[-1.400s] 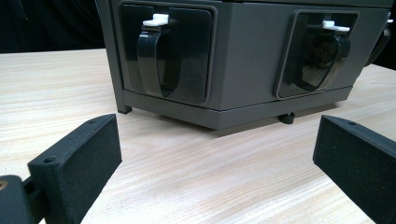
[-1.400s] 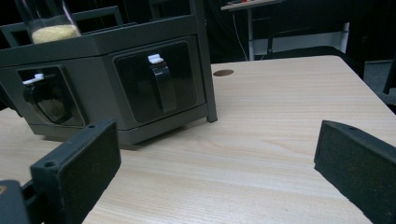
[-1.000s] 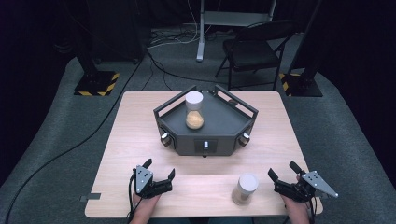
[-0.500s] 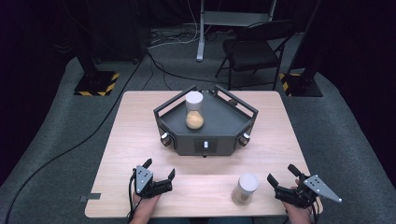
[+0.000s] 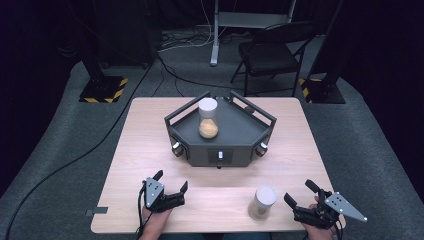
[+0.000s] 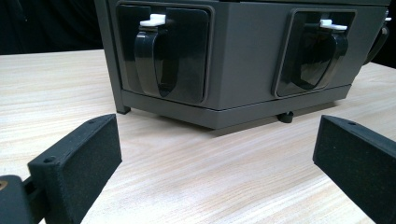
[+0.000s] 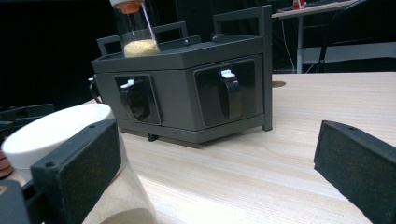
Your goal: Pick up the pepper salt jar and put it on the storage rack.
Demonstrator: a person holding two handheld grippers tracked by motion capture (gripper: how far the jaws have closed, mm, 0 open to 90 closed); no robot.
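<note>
Jar [image 5: 263, 201] with white lid stands on the bench [image 5: 150, 135] near the front edge, just left of the right tongs [image 5: 304, 202], apart from them. High view shows sandy fill in its lower part. Right gripper view puts the same jar [image 7: 70, 135] close up against the left jaw, partly behind it; cannot tell from there whether they touch.

Right tongs: jaws wide apart, nothing between them. Left tongs [image 5: 171, 183]: jaws apart too, empty, low over the bench at front left, well apart from the jar.

Dark grey box [image 5: 220, 137] sits mid-bench. High view shows its railed top deck with a second jar [image 5: 208, 118], white lid, orange-tan fill at the bottom. Right gripper view shows that second jar [image 7: 135, 35] from the side, fill [image 7: 140, 47] visible, top cropped.

Left gripper view looks at the box front [image 6: 243, 60] from low down: two recessed black latch handles [image 6: 156, 60] with white tabs [image 6: 153, 20], and a small foot [image 6: 285, 116] under the base. The high view shows none of that detail, just knobs [image 5: 176, 146] at the corners.
</note>
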